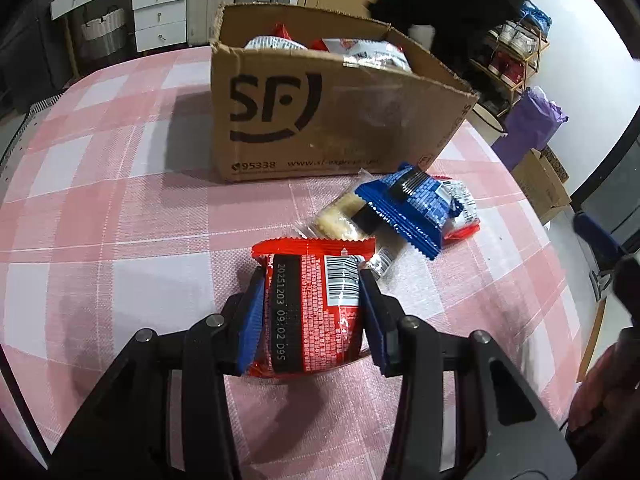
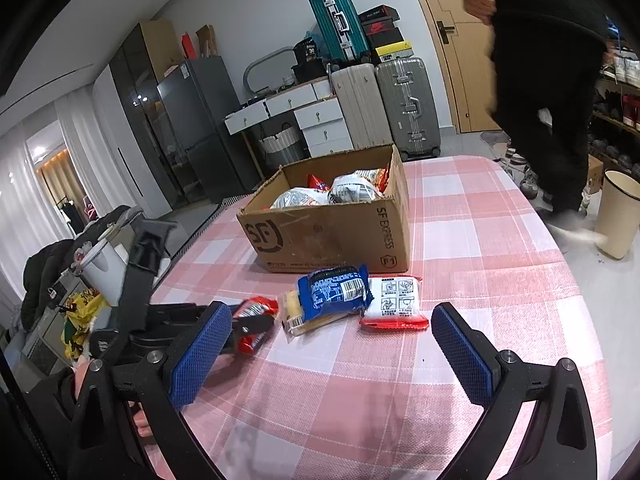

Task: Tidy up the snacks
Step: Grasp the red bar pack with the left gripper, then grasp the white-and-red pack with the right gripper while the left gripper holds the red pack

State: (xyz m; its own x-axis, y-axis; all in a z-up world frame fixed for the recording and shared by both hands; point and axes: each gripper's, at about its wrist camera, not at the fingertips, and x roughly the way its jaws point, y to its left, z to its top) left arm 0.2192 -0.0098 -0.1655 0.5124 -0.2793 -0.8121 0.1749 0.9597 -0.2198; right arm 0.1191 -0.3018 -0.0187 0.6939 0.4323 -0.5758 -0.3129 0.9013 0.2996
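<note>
Snacks partly boxed, one red packet in hand, three left out.
Left gripper (image 1: 312, 312) fingers are clamped on the red packet (image 1: 312, 304); right gripper (image 2: 340, 356) fingers stand apart, empty. Ahead of them lie the blue packet (image 2: 334, 290), pale bar (image 2: 294, 312) and white packet (image 2: 394, 300) on the surface (image 2: 480, 280); beyond, the cardboard box (image 2: 332, 236) already holds several.

Counts, right wrist view:
- One cardboard box (image 2: 332, 236), centre frame, holding several snack bags, exact number unclear.
- Four loose snack packets below box: one red (image 2: 256, 314), one pale yellow (image 2: 294, 312), one blue (image 2: 334, 290), one white-and-red (image 2: 394, 300).
- Three suitcases, upper centre.
</note>
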